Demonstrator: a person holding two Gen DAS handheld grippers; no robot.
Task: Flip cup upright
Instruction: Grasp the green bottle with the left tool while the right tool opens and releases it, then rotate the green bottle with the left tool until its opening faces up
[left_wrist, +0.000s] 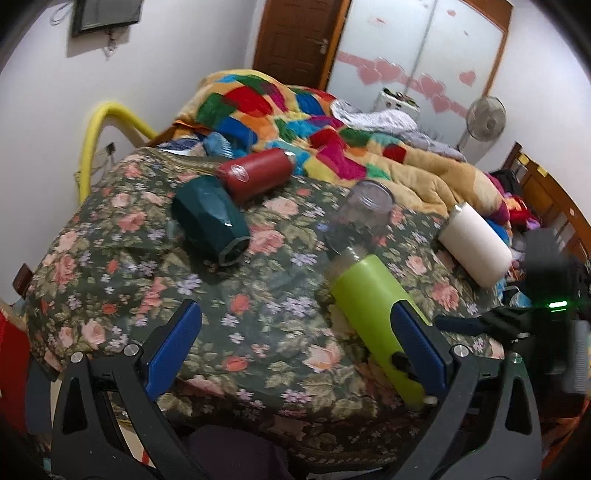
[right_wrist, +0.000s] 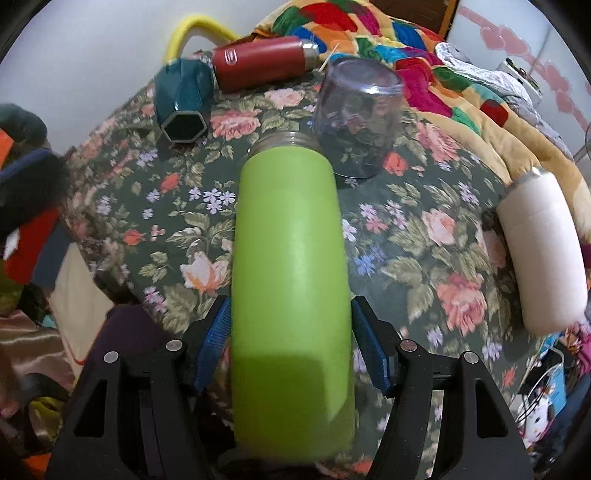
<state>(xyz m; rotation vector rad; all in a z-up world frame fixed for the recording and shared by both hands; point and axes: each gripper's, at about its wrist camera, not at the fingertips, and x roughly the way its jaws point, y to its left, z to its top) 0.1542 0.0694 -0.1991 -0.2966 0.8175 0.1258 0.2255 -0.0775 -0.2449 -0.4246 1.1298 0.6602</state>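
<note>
A lime-green cup (right_wrist: 291, 280) lies on its side on the floral bedspread (right_wrist: 406, 229), its silver threaded mouth pointing away. My right gripper (right_wrist: 290, 332) has its blue pads (right_wrist: 214, 343) on both sides of the green cup's body, shut on it. In the left wrist view the green cup (left_wrist: 369, 306) lies at lower right. My left gripper (left_wrist: 295, 328) is open and empty above the bedspread, its right finger beside the cup. The right gripper's dark body (left_wrist: 517, 321) shows at the right edge.
A dark teal faceted cup (left_wrist: 210, 221) and a red flask (left_wrist: 255, 173) lie on their sides at the back left. A clear glass jar (left_wrist: 362, 218) stands mouth-down just beyond the green cup. A white cup (left_wrist: 476, 247) lies at the right. A colourful quilt (left_wrist: 295, 118) is heaped behind.
</note>
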